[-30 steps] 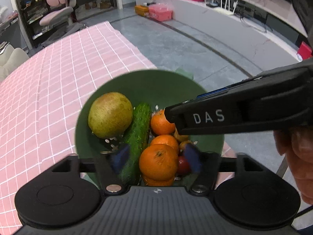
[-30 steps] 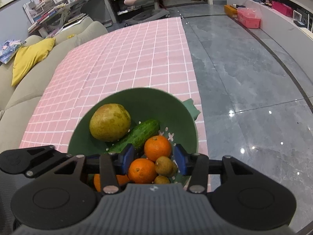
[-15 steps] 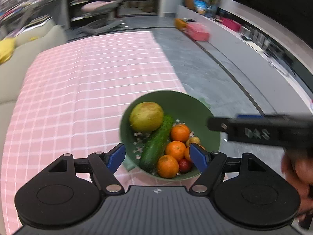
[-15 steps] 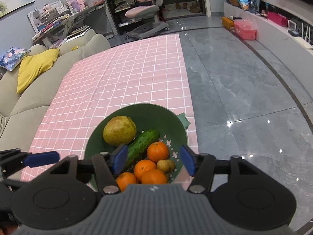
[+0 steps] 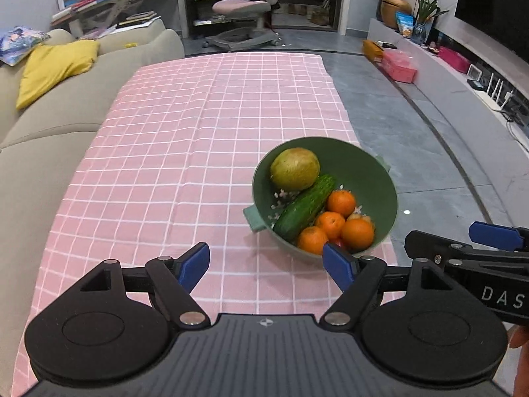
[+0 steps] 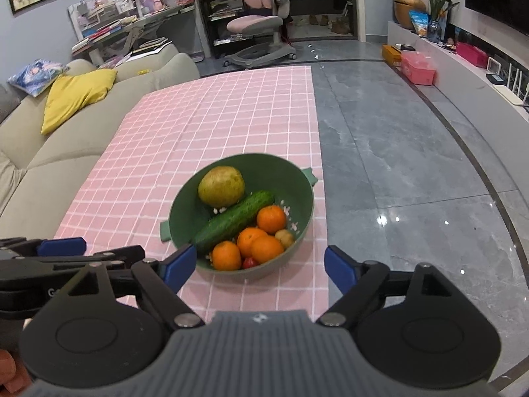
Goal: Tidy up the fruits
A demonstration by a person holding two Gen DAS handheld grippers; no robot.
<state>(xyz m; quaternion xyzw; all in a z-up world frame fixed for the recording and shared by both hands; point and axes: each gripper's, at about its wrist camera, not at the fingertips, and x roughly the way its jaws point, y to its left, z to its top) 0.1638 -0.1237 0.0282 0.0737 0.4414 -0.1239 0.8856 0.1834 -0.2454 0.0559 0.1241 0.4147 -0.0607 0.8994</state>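
Nearest my cameras, the left gripper (image 5: 266, 266) and the right gripper (image 6: 254, 264) both hang above the pink checked tablecloth (image 5: 185, 152) with their jaws spread wide and nothing between them. Just beyond the blue fingertips (image 6: 180, 264) I see the green bowl (image 6: 291, 178), sitting near the cloth's right edge. It holds a cucumber (image 6: 234, 220) lying diagonally, a cluster of oranges (image 6: 261, 244) on its right, and a yellow-green pear (image 6: 221, 186) at the back. Farther off stand a beige sofa (image 6: 66, 139) with a yellow cushion (image 6: 74, 96) and a pink chair (image 6: 261, 23).
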